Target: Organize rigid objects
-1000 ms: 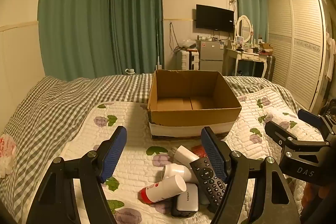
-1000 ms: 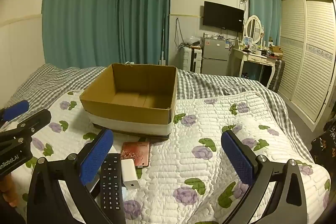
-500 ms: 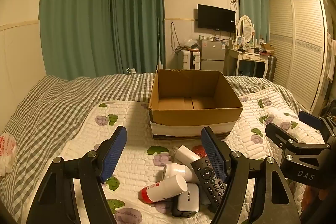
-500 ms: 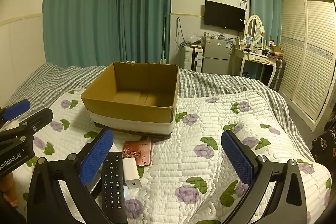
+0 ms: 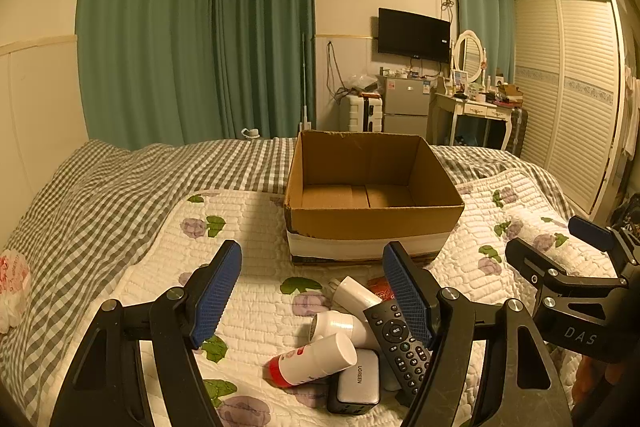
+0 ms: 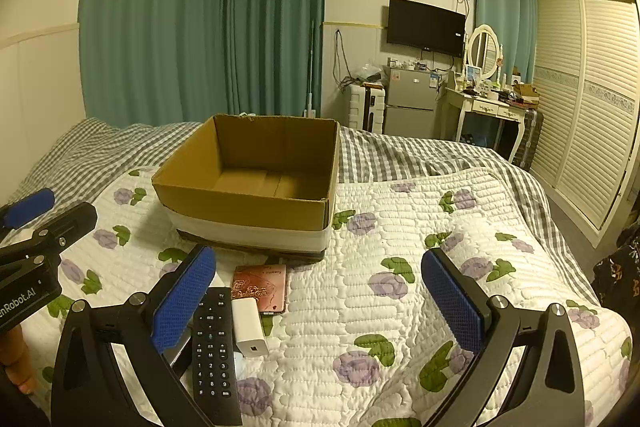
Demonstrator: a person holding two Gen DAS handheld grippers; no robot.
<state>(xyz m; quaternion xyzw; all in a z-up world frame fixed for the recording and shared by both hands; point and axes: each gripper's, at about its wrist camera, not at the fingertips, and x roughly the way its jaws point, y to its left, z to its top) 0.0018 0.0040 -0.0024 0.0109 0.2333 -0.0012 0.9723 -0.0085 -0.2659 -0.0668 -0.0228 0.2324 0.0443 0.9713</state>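
Note:
An empty open cardboard box [image 5: 376,219] [image 6: 248,207] stands on the quilted bed. In front of it lies a small pile: a black remote [image 5: 396,341] [image 6: 211,347], a white bottle with a red end [image 5: 314,361], two more white bottles [image 5: 352,293], a white-and-black charger [image 5: 358,381], a white adapter [image 6: 249,327] and a pink patterned case [image 6: 262,287]. My left gripper [image 5: 312,291] is open and empty above the pile. My right gripper [image 6: 318,299] is open and empty to the right of the remote; its body shows in the left wrist view [image 5: 568,291].
The bed has a flowered white quilt [image 6: 400,267] over a grey checked sheet [image 5: 100,195]. A crumpled red-and-white bag [image 5: 12,283] lies at the left edge. Beyond the bed stand a fridge, a dressing table and a wardrobe [image 6: 592,99].
Both grippers have drifted slightly closer to the box and the pile. Both stay open and nothing on the bed has moved.

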